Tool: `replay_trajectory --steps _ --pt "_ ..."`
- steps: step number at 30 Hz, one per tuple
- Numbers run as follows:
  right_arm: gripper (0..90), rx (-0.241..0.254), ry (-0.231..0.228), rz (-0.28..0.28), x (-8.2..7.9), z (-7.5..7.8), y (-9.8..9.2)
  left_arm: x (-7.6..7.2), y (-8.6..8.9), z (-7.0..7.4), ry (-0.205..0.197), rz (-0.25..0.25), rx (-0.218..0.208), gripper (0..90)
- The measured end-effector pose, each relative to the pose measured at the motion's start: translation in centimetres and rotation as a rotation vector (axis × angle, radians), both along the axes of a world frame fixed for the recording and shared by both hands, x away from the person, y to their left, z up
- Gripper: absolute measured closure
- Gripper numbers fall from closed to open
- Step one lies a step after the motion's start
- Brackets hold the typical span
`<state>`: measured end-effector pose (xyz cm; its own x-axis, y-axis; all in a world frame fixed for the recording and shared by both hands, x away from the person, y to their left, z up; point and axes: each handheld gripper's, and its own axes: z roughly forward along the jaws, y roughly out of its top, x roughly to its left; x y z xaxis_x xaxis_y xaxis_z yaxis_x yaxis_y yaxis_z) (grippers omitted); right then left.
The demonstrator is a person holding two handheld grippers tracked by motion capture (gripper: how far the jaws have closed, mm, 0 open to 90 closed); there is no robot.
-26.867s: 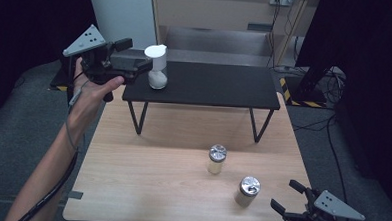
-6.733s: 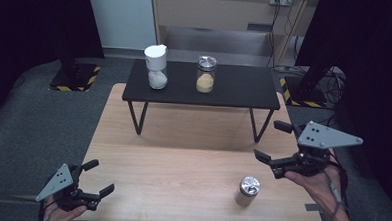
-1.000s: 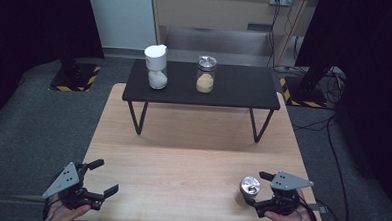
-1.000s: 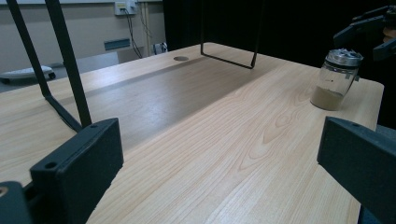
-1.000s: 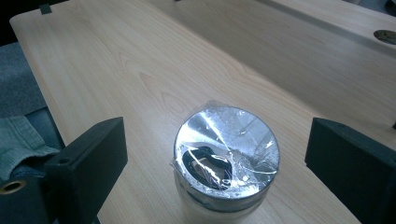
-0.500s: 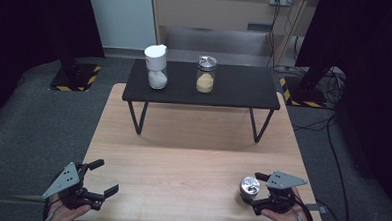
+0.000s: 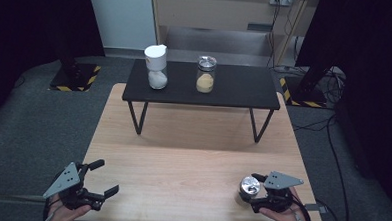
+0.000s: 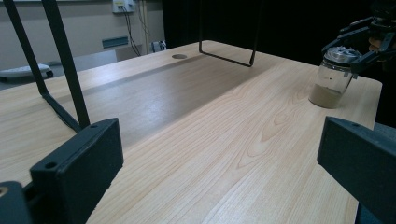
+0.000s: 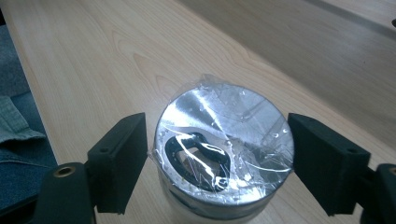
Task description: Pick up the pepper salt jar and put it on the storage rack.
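Resting at the near left corner of the wooden table (image 7: 197,155), the left gripper (image 7: 97,182) sits in a hand (image 7: 67,212) with its jaws spread wide and nothing between them. In the left gripper view those jaws frame bare wood, and the jar (image 8: 335,77) stands well apart, far across the table.

Toward the near right corner of the same table, the jar (image 7: 249,189) stands upright, with pale powder at its bottom and a shiny metal lid (image 9: 224,140) under crinkled clear film. The right gripper (image 7: 260,193) is at the jar, its jaws spread to either side of the lid: the left jaw is just beside or touching the film, the right jaw stands off with a clear gap.

At the far side of the table stands a low black shelf (image 7: 235,87), carrying a white-lidded jar (image 7: 156,68) and, to its right, a jar of yellow powder (image 7: 205,75).
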<state>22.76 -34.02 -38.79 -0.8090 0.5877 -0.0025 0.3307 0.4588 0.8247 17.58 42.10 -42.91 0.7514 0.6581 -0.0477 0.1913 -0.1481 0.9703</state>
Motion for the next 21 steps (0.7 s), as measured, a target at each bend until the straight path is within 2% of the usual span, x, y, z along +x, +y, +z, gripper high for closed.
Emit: replay_trajectory --steps 7,10,14,21 --pt "33.6 -0.001 -0.017 0.013 0.14 -0.13 -0.05 0.01 0.01 0.03 0.003 -0.001 0.0 0.0" --pt "34.1 -0.001 -0.021 0.014 0.12 -0.12 -0.02 0.02 0.02 0.03 0.004 -0.001 0.0 0.0" --pt "35.0 0.023 -0.009 0.007 0.23 -0.28 -0.34 0.03 0.01 0.04 0.004 -0.003 0.001 0.0" --pt "35.3 0.021 -0.004 0.007 0.31 -0.15 -0.31 0.04 0.0 0.06 0.005 -0.005 0.002 0.0"
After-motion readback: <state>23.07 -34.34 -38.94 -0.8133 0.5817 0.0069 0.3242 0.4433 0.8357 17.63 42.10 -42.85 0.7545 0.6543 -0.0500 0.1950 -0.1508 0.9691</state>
